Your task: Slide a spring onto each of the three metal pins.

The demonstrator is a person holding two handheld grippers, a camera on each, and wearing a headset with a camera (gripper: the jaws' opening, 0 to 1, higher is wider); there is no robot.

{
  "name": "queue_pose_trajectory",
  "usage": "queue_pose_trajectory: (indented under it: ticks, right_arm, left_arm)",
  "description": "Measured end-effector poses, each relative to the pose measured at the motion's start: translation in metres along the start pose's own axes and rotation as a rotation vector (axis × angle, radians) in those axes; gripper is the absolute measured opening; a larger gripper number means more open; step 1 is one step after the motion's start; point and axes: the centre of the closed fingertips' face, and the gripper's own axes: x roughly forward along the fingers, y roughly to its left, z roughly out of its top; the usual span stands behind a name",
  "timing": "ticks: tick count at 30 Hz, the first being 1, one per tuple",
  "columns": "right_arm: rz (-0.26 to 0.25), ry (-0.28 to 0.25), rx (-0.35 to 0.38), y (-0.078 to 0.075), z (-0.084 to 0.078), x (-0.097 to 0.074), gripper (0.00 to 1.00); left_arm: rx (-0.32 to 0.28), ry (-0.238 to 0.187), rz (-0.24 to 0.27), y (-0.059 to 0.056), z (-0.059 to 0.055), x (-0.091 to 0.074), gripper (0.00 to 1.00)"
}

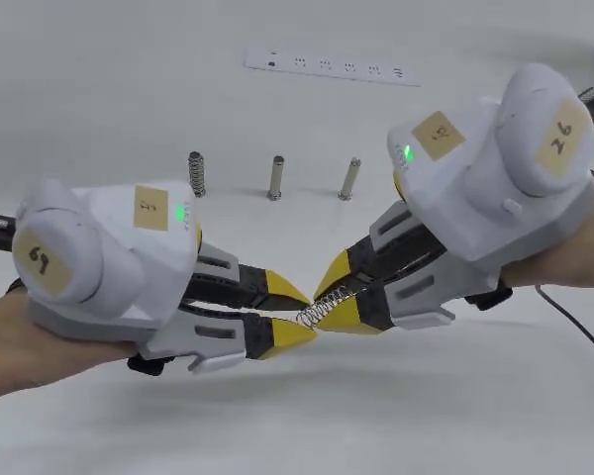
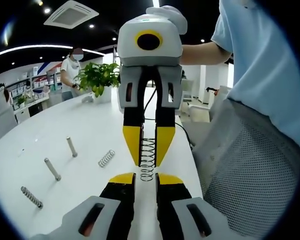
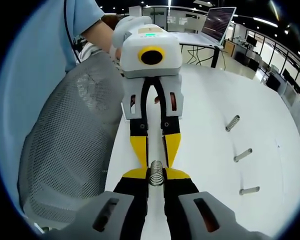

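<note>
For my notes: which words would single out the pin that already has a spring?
Find the white power strip at the far side of the table; three pins stand in a row before it. Take the left pin in the head view. Coils wrap it, while the middle pin and right pin are bare.

Head view, nine o'clock: the left gripper [image 1: 297, 313] carries a tan label [image 1: 42, 260] on its round cap, two handwritten digits, tilted, looking like 69. Its smaller body label [image 1: 150, 209] is too faint to read. Up at two o'clock, the right gripper [image 1: 327, 303] shows a cap label [image 1: 560, 132] reading roughly 92, turned sideways. Its body label [image 1: 438, 135] is just an illegible scribble.
</note>
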Motion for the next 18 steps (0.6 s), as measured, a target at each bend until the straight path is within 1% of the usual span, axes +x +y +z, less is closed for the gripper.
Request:
queue_pose_trajectory:
  ticks: [1, 2, 3, 4, 6, 7, 10, 11, 12, 13, 14, 15, 18]
  right_arm:
    - [-0.001, 0.001, 0.002, -0.001, -0.001, 0.000, 0.08]
    - [-0.002, 0.004, 0.003, -0.001, -0.002, 0.000, 0.08]
    - [-0.002, 0.006, 0.003, -0.001, -0.002, 0.000, 0.08]
    - [-0.001, 0.009, 0.002, -0.001, -0.003, 0.000, 0.08]
    - [0.001, 0.012, 0.000, 0.000, -0.004, 0.001, 0.08]
    - [0.004, 0.015, -0.001, 0.000, -0.005, 0.002, 0.08]
    - [0.012, 0.021, -0.001, 0.002, -0.007, 0.002, 0.08]
    - [0.013, 0.026, -0.002, 0.002, -0.008, 0.002, 0.08]
    - [0.011, 0.026, -0.005, 0.002, -0.008, 0.002, 0.08]
    - [0.013, 0.030, -0.002, 0.002, -0.009, 0.002, 0.08]
    - [0.013, 0.030, -0.002, 0.002, -0.009, 0.002, 0.08]
    - [0.014, 0.031, -0.001, 0.002, -0.009, 0.002, 0.08]
    - [0.017, 0.034, -0.002, 0.003, -0.010, 0.002, 0.08]
  left_arm:
    - [-0.005, 0.011, 0.016, 0.002, -0.003, -0.001, 0.17]
    - [-0.001, 0.009, 0.031, 0.005, -0.004, -0.001, 0.20]
    - [-0.006, 0.001, 0.049, 0.007, -0.005, -0.003, 0.23]
    - [-0.022, 0.000, 0.054, 0.008, -0.006, -0.004, 0.25]
    - [-0.041, -0.003, 0.080, 0.012, -0.008, -0.007, 0.30]
    - [-0.061, 0.000, 0.095, 0.014, -0.010, -0.009, 0.34]
    - [-0.125, -0.011, 0.159, 0.025, -0.015, -0.017, 0.46]
    - [-0.117, -0.008, 0.168, 0.027, -0.016, -0.019, 0.48]
    - [-0.129, 0.001, 0.192, 0.030, -0.020, -0.023, 0.51]
    - [-0.142, -0.001, 0.204, 0.032, -0.021, -0.026, 0.53]
    - [-0.161, -0.009, 0.220, 0.035, -0.021, -0.029, 0.56]
    - [-0.168, -0.023, 0.237, 0.038, -0.021, -0.032, 0.58]
    - [-0.185, -0.021, 0.269, 0.043, -0.024, -0.040, 0.63]
